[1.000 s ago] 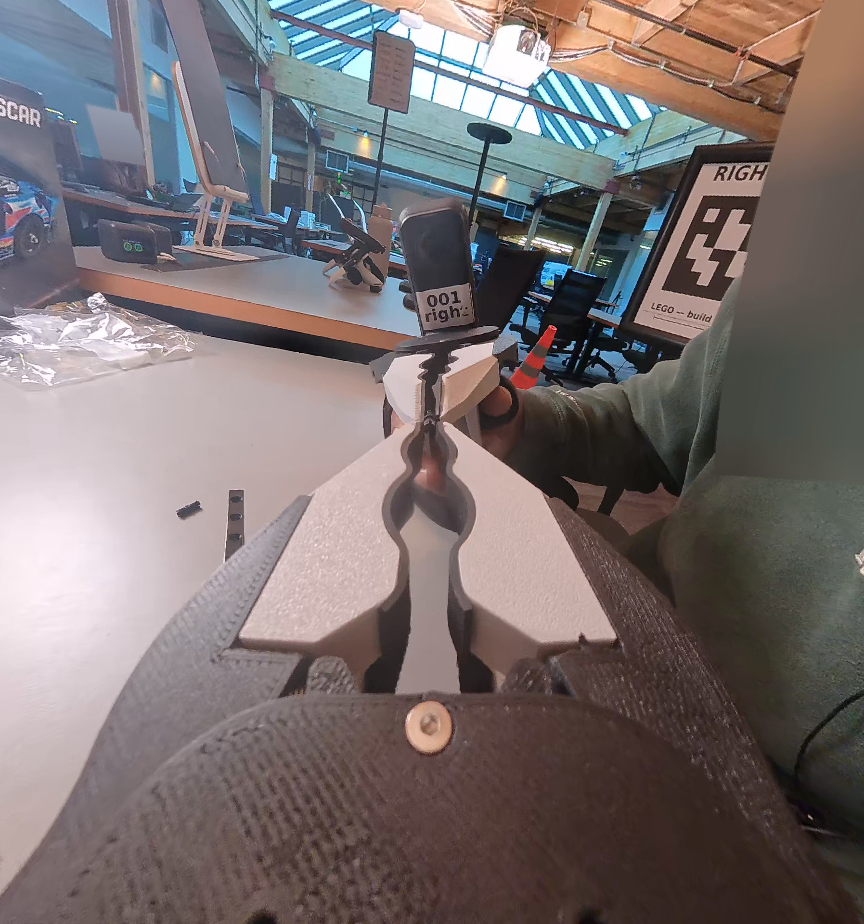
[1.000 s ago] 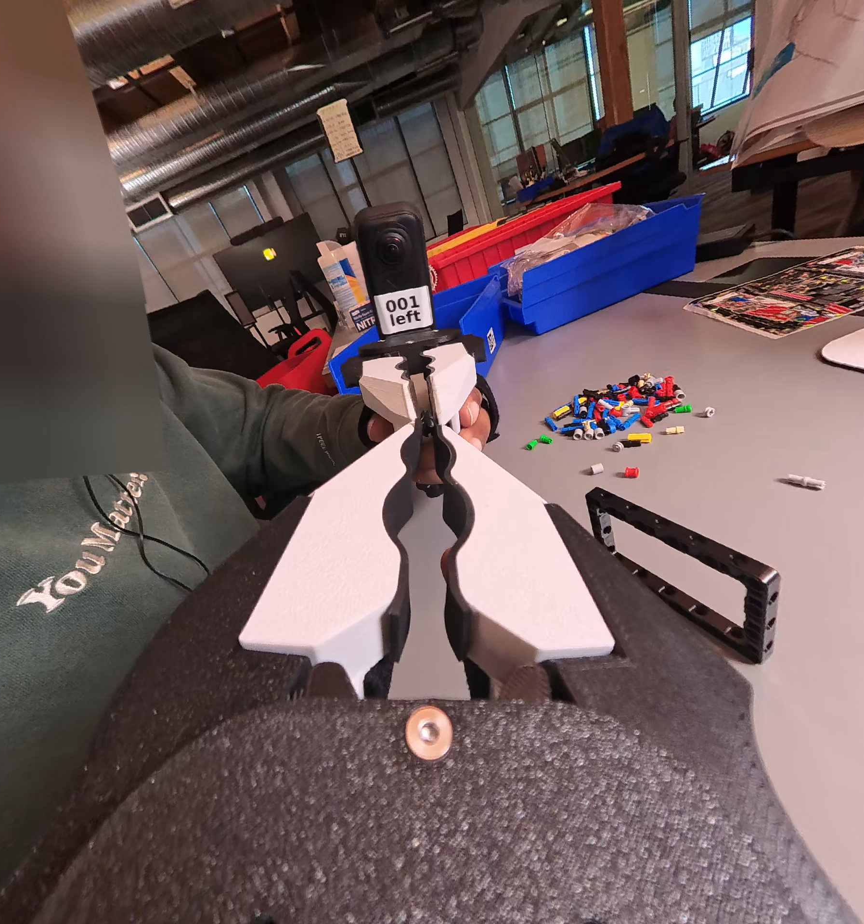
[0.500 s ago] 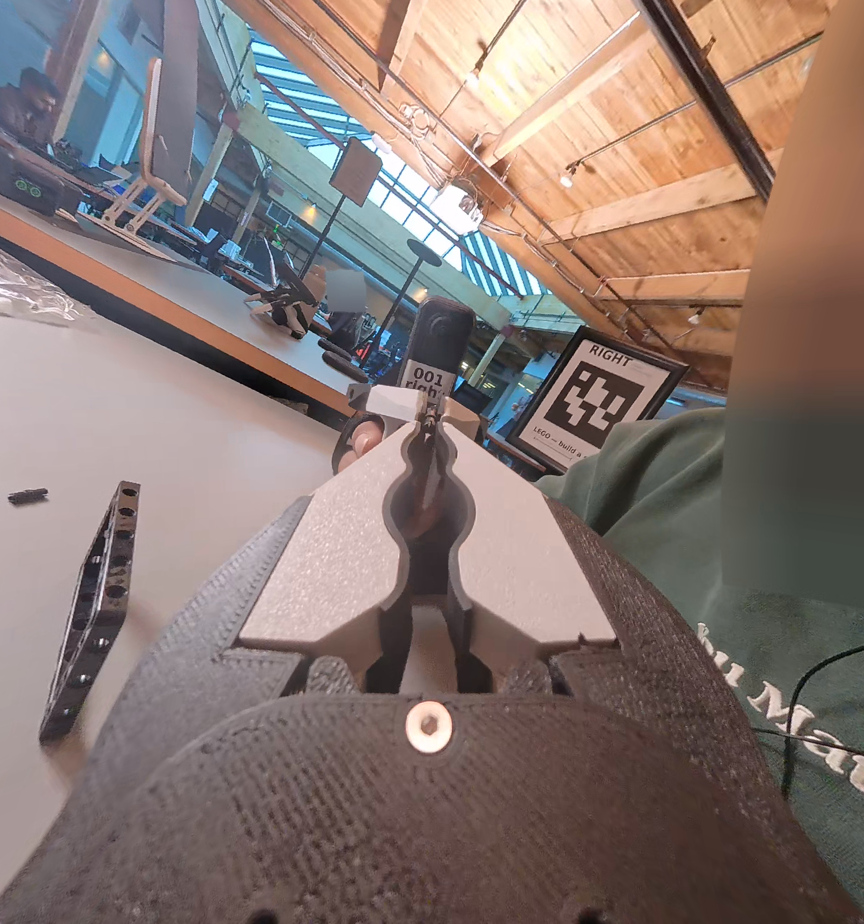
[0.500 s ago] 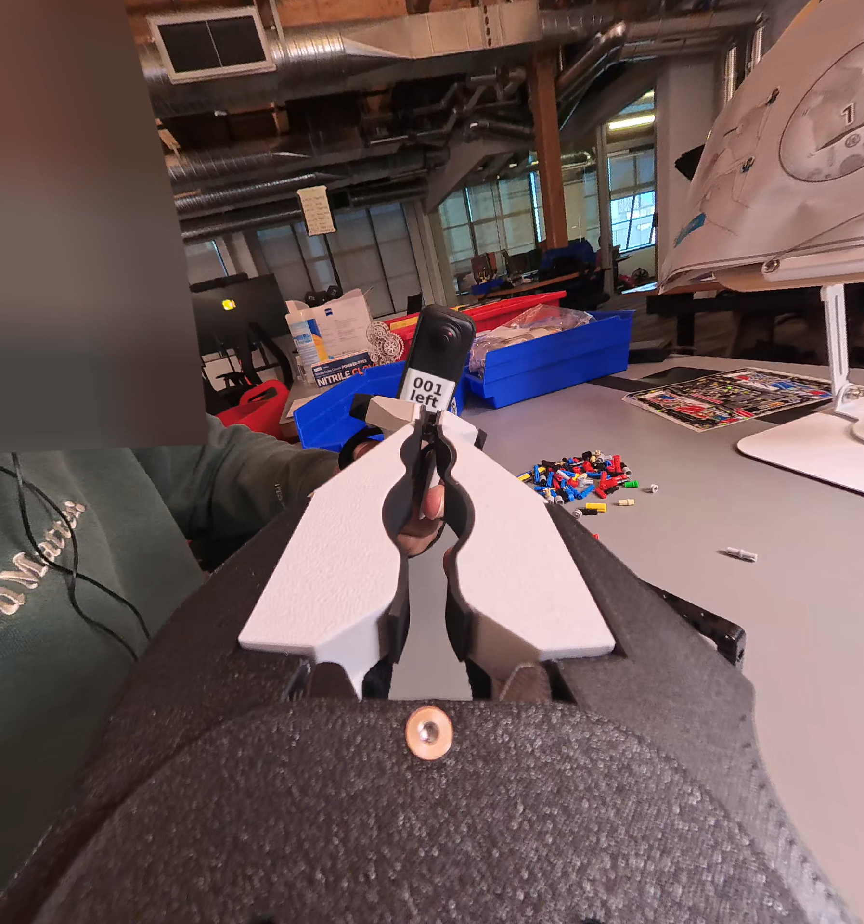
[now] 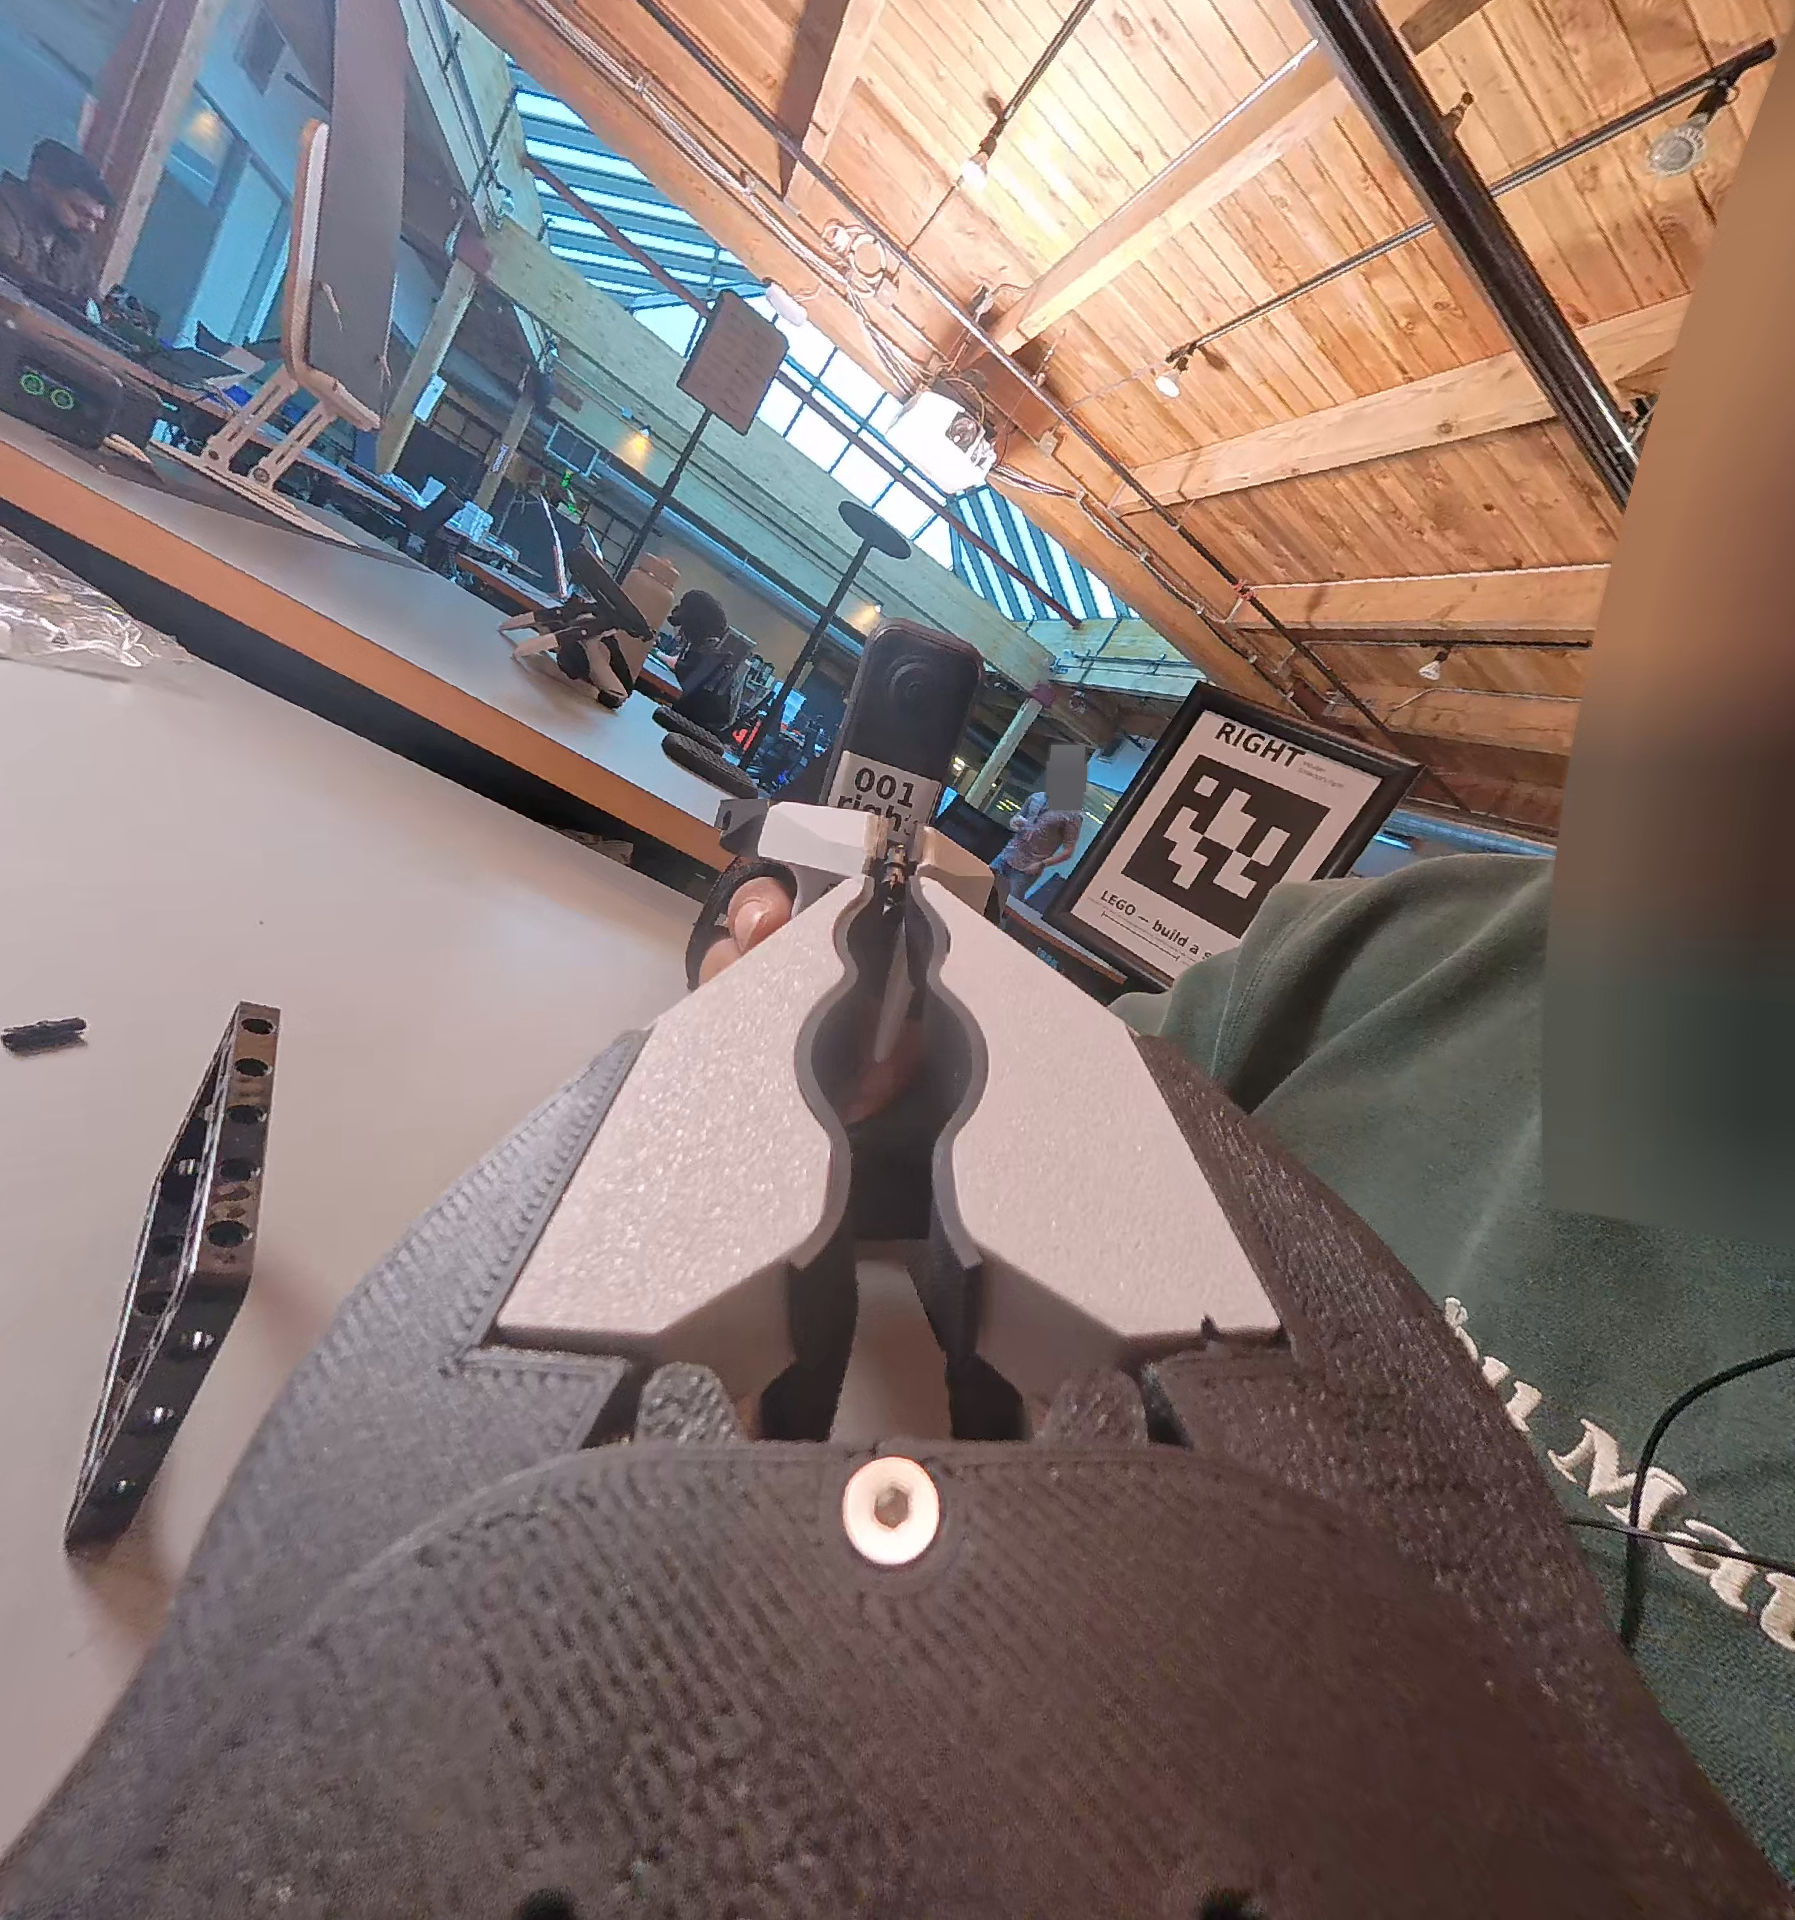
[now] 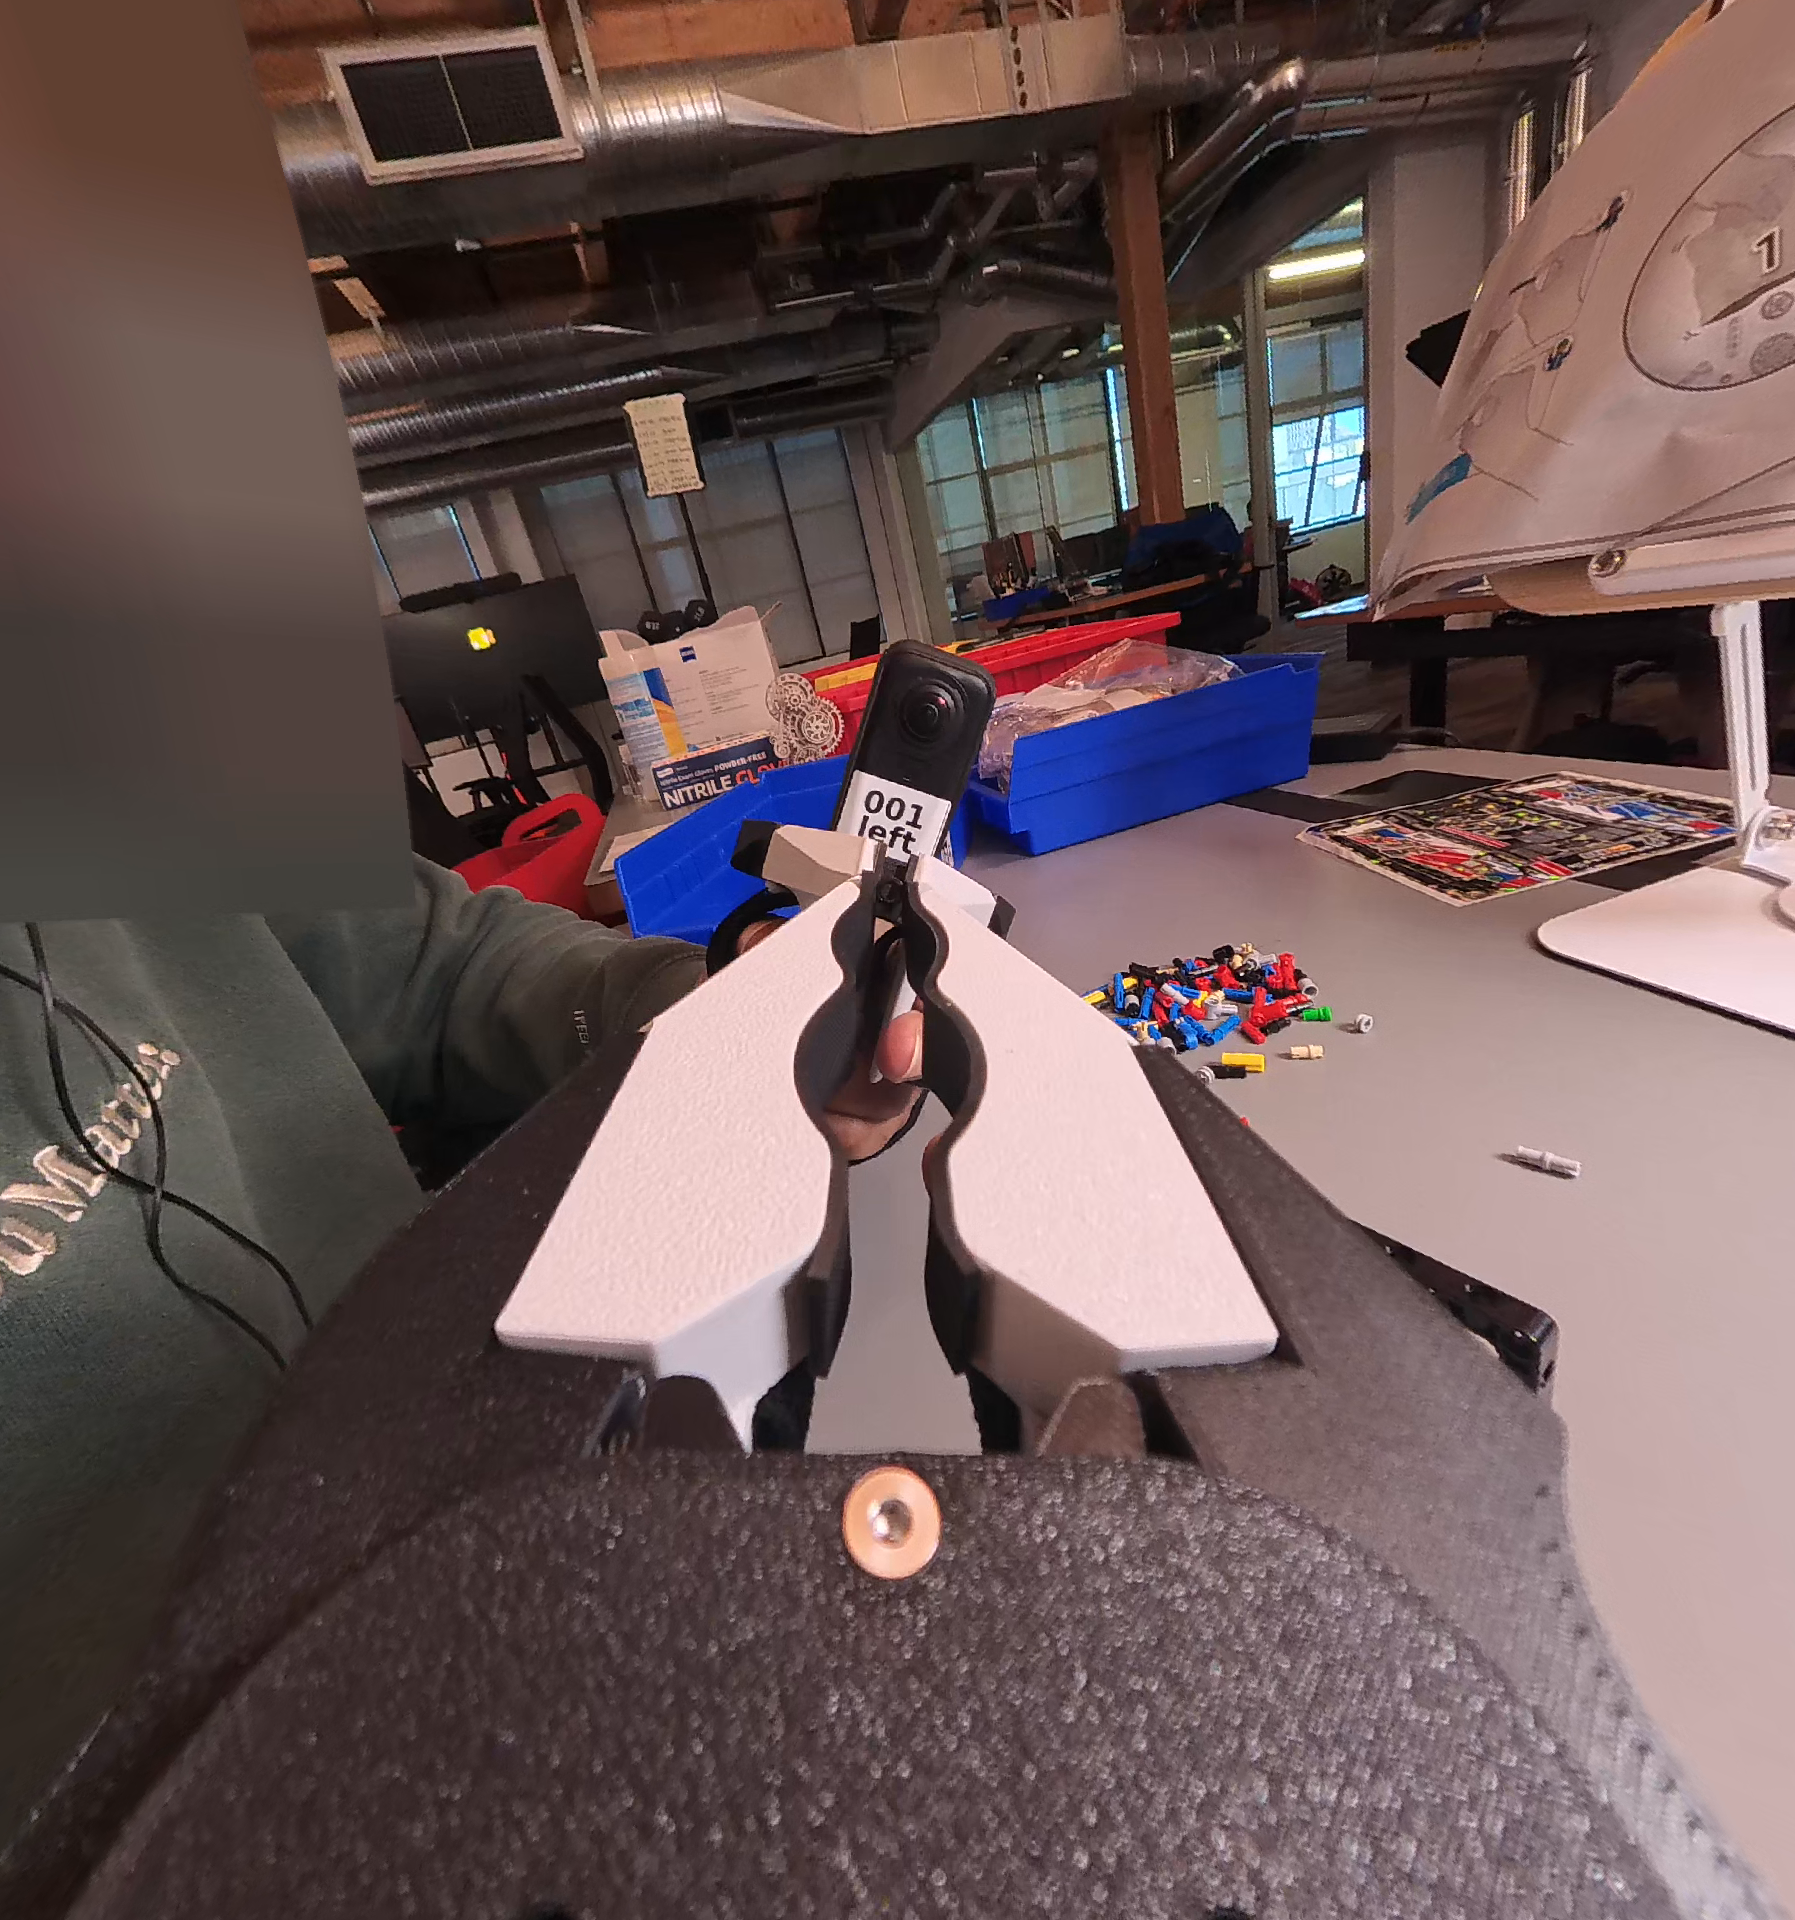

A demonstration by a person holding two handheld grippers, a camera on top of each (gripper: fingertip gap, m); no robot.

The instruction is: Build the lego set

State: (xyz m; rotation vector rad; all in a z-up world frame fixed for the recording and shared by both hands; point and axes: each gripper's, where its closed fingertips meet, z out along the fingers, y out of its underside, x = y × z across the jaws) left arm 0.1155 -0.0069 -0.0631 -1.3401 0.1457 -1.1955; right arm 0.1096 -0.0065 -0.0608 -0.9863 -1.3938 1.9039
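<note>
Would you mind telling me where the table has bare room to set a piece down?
In the left wrist view, the table lies bare beyond the black frame and black pin. In the right wrist view, it is bare around the grey pin. It is crowded at the loose piece pile.

Your black perforated frame (image 5: pixel 181 1262) stands tilted on its long edge on the grey worktop (image 5: pixel 249 852), round holes along its beams. Just beyond its far end lies a small black pin (image 5: pixel 43 1033). Past the frame's other side (image 6: pixel 1475 1304) you have a heap of mixed coloured pieces (image 6: pixel 1210 1000), and between them, apart, a lone grey pin (image 6: pixel 1547 1162).
</note>
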